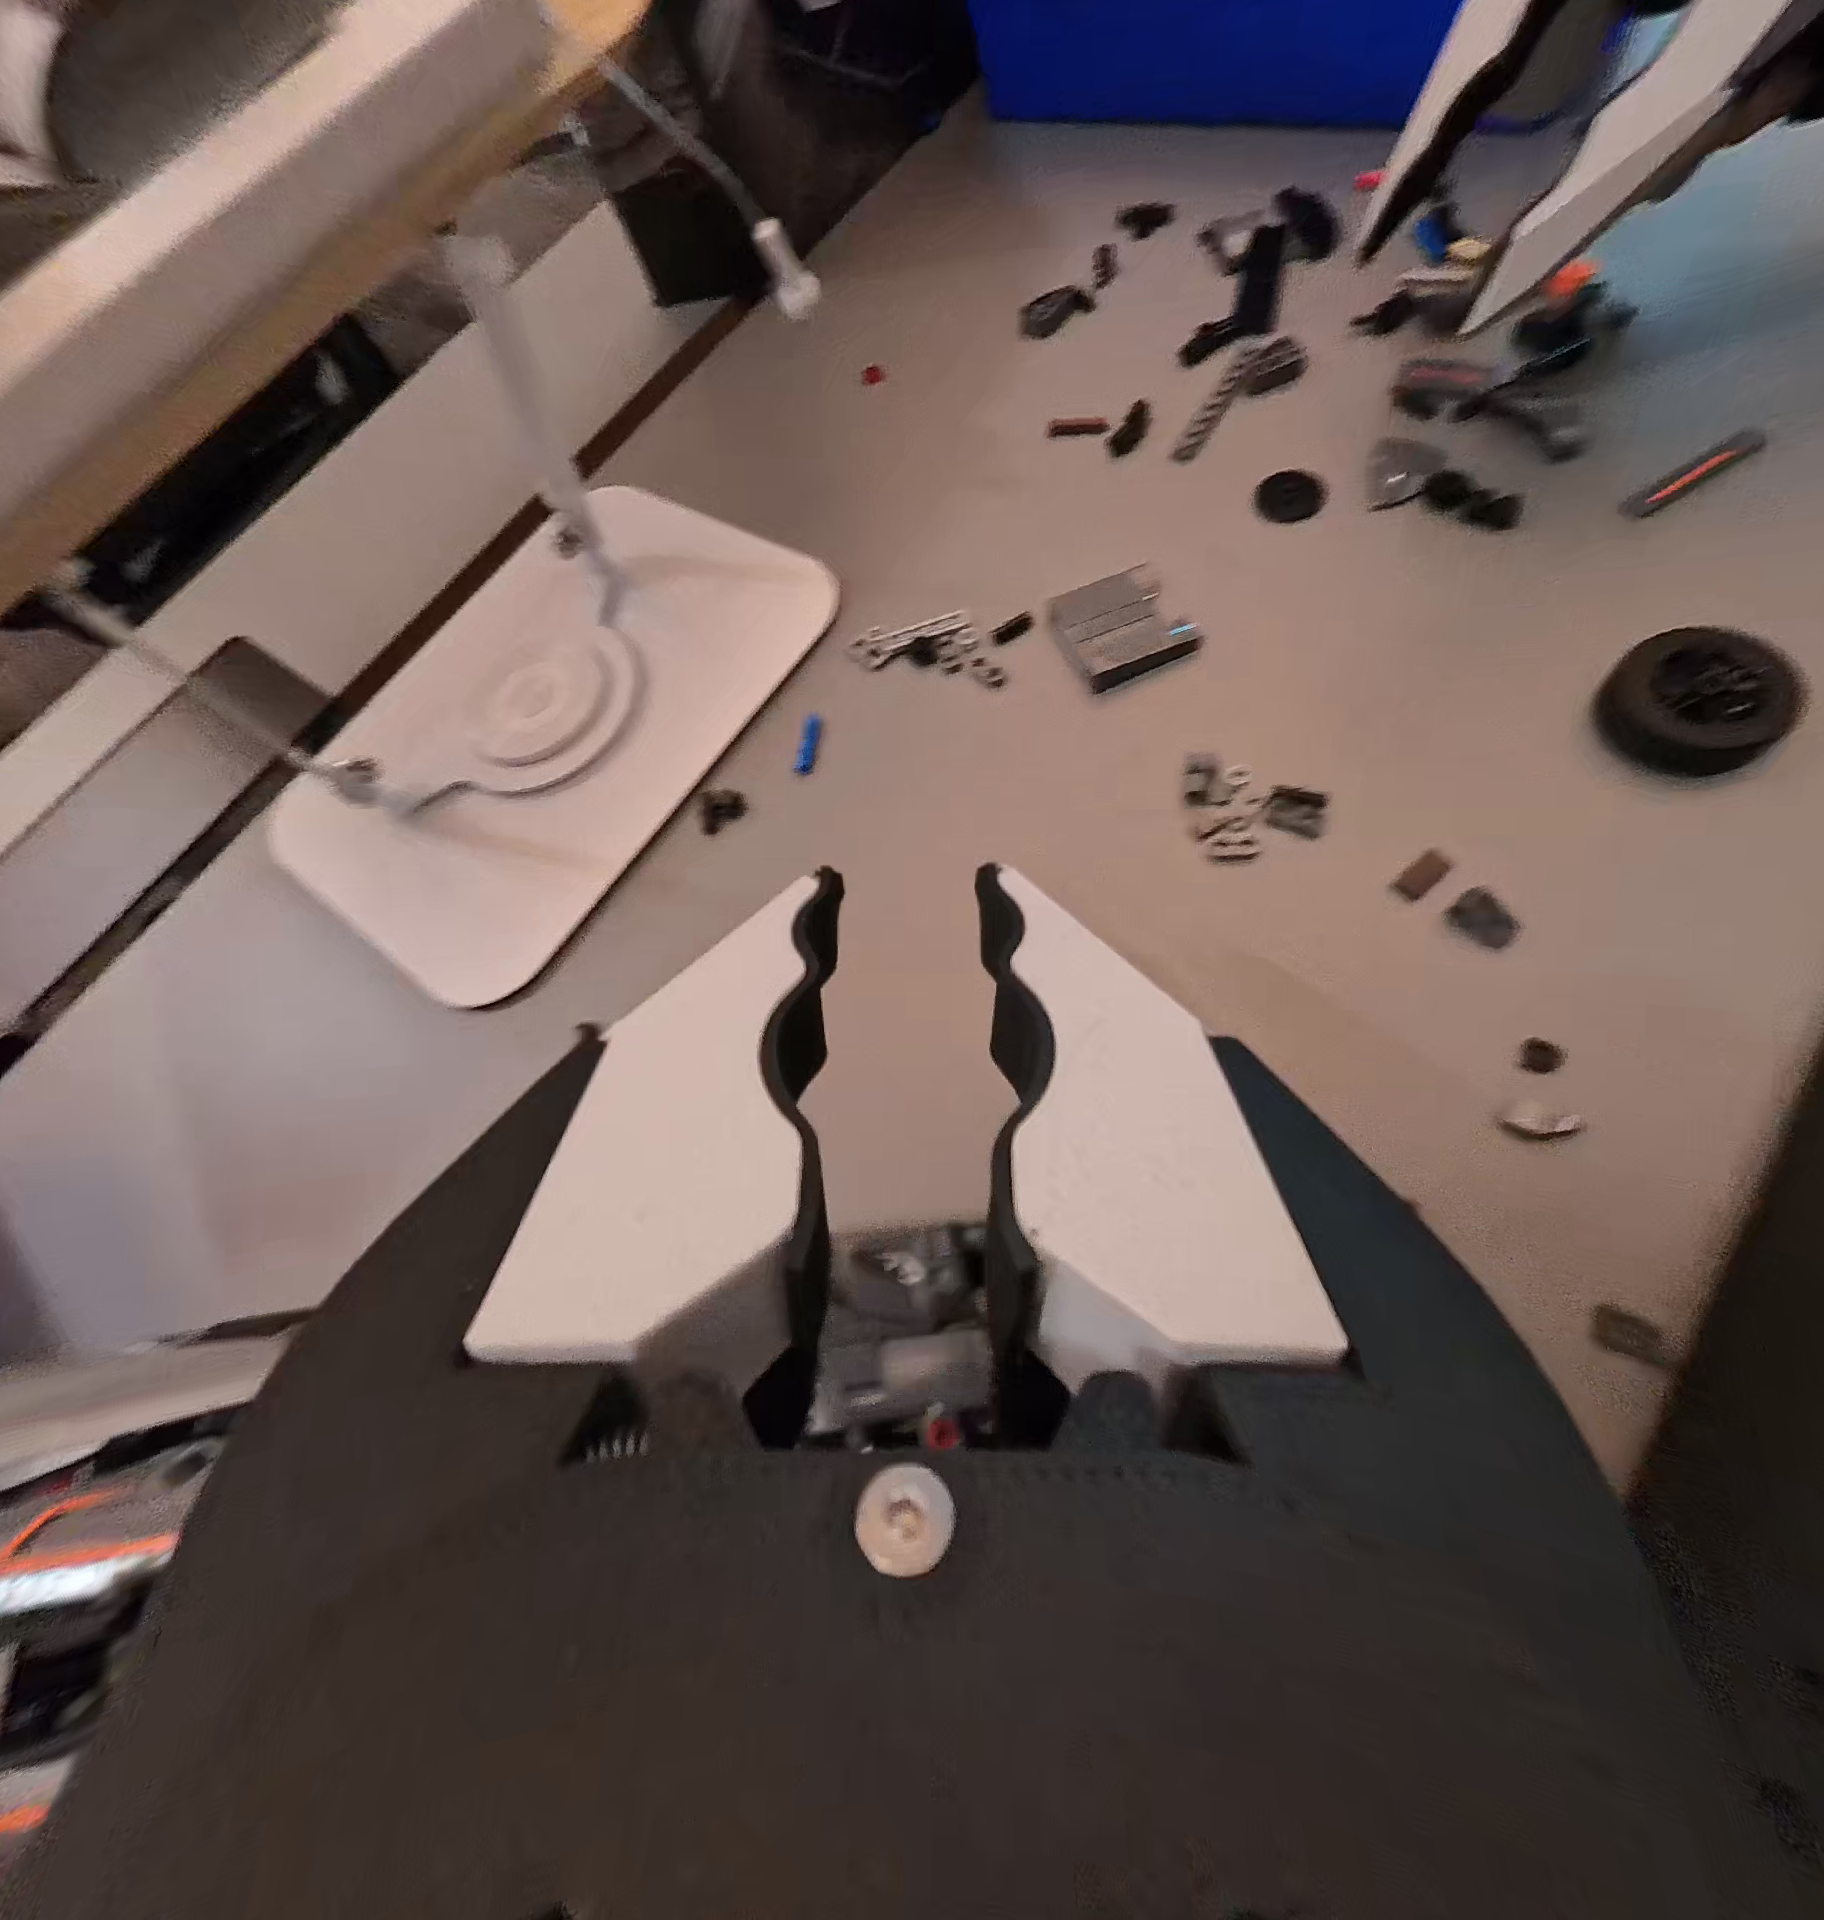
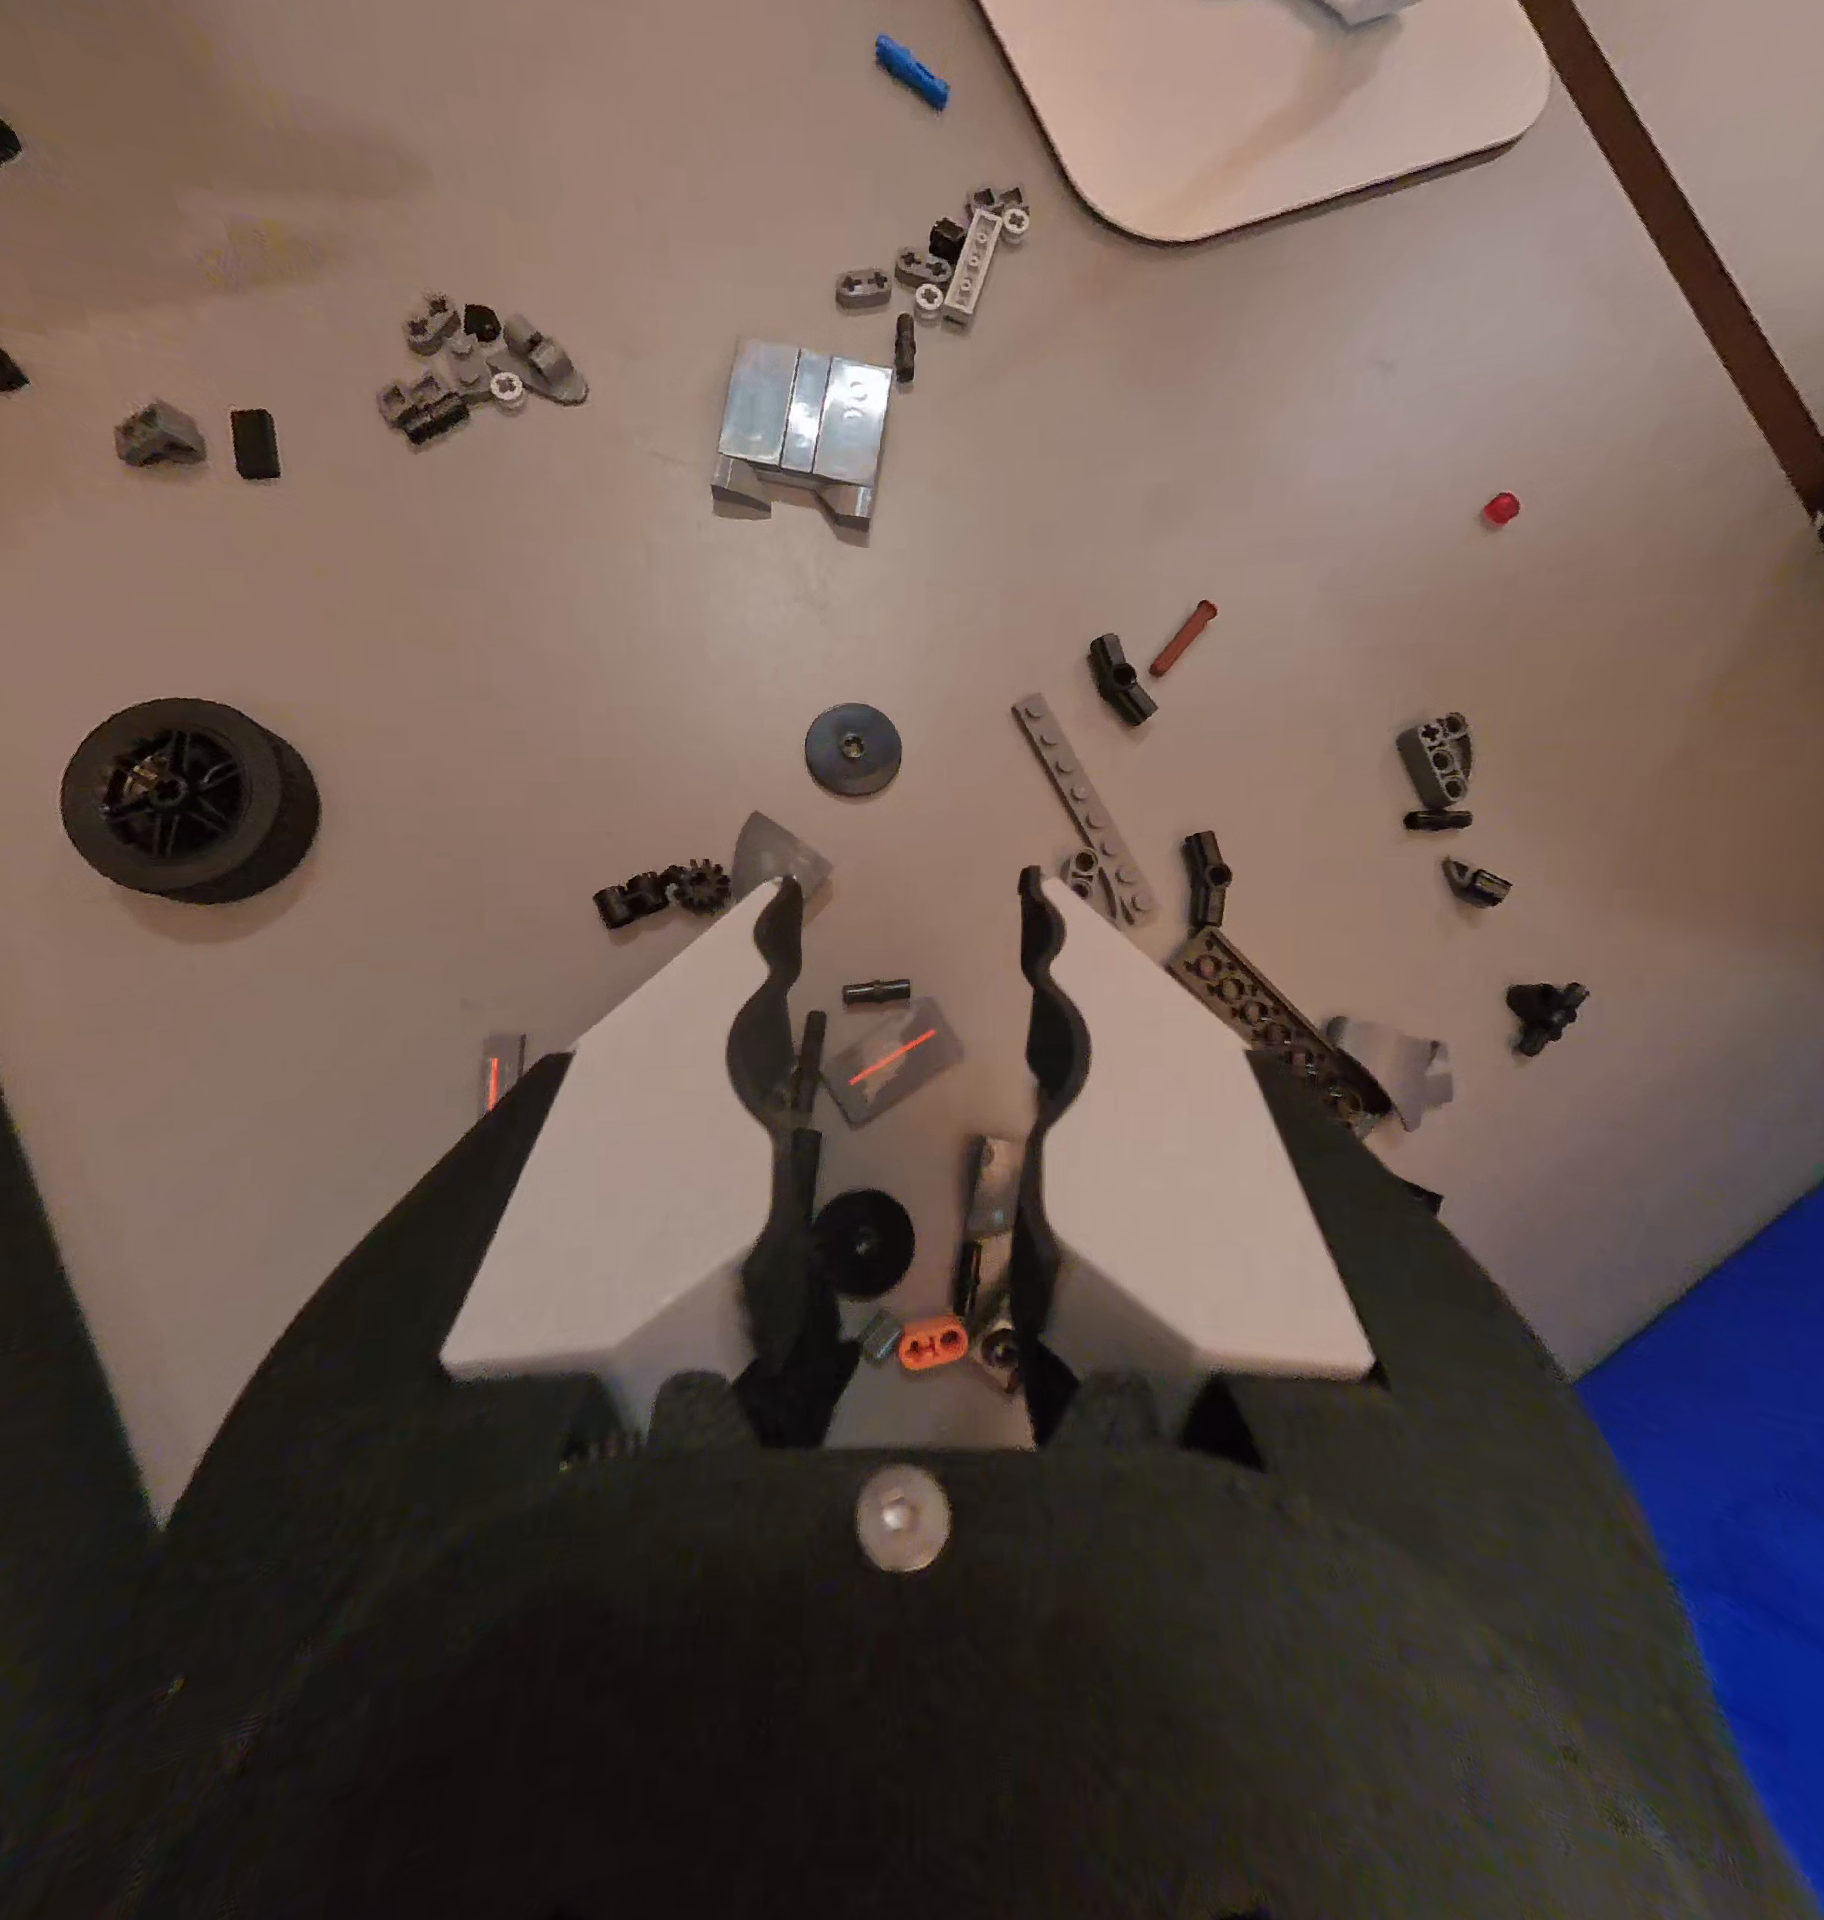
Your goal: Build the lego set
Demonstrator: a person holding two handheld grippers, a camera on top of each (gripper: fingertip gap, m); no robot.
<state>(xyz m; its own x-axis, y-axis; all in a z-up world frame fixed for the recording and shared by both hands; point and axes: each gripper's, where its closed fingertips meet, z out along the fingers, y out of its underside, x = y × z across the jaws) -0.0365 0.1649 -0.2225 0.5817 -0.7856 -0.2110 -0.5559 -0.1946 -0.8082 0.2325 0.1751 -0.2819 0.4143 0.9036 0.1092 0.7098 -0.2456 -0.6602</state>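
Hovering my empty, parted right gripper (image 2: 913,883) above loose lego parts (image 2: 892,1060) on the table (image 2: 472,603); my left gripper (image 1: 908,883) gapes empty too. Light, stiff, slippery bits: I'd pinch flat sides.

The left wrist view is motion-blurred; the far black pieces (image 1: 1240,301) cannot be told apart. In the right wrist view, the white finger (image 2: 1178,1122) hides part of the black holed beam (image 2: 1272,1023), and the white stand base (image 2: 1303,104) is cut off at the top edge.
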